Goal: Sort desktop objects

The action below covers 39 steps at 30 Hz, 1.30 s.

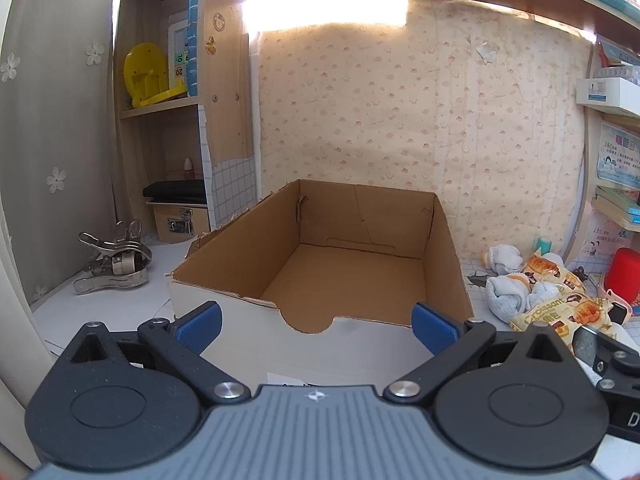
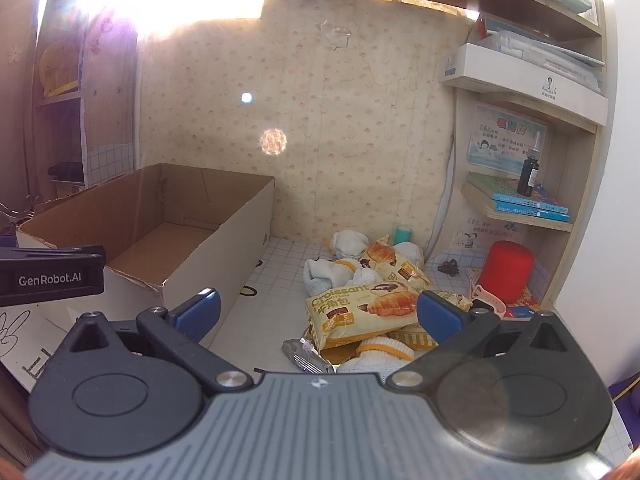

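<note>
Both croissant packs (image 2: 362,312) lie just ahead of the spread right gripper (image 2: 318,312).

- Cardboard box (image 1: 352,264): matt brown corrugated paper, torn rough rim.
- Croissant packets (image 2: 360,312): glossy yellow plastic film.
- Socks (image 1: 506,296): soft knitted cloth.
- Clamps (image 1: 112,260), left of frame: shiny bare metal.
- Desk (image 2: 280,296): smooth white grid-printed surface.

Black linkage arms, silver pivot screws, blue ribbed jaws, grey ridged housing, white "GenRobot.AI" lettering
</note>
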Tool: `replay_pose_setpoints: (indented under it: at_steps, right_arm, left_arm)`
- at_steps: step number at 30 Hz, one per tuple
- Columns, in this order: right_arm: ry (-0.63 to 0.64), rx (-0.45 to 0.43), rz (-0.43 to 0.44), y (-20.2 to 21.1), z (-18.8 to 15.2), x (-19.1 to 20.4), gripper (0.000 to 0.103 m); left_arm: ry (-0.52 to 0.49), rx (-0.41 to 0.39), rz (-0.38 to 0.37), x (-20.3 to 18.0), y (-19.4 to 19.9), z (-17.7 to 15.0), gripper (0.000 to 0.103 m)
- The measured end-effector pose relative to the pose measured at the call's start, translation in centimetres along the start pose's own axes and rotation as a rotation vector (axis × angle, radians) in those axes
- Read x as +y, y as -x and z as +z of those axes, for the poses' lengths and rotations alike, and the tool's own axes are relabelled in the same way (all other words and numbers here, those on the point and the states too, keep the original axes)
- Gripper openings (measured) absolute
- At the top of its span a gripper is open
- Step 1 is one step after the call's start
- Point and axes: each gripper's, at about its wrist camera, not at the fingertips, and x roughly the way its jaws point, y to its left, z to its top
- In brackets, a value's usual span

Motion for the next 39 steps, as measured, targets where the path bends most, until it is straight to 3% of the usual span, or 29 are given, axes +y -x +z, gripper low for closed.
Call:
replay_pose_setpoints:
  at_steps: [39]
  right_arm:
    - [-0.007, 0.012, -0.005, -0.25, -0.19, -0.37, 0.101]
  left_arm:
    - [0.001, -0.009, -0.003, 0.12, 0.49, 0.19, 0.103]
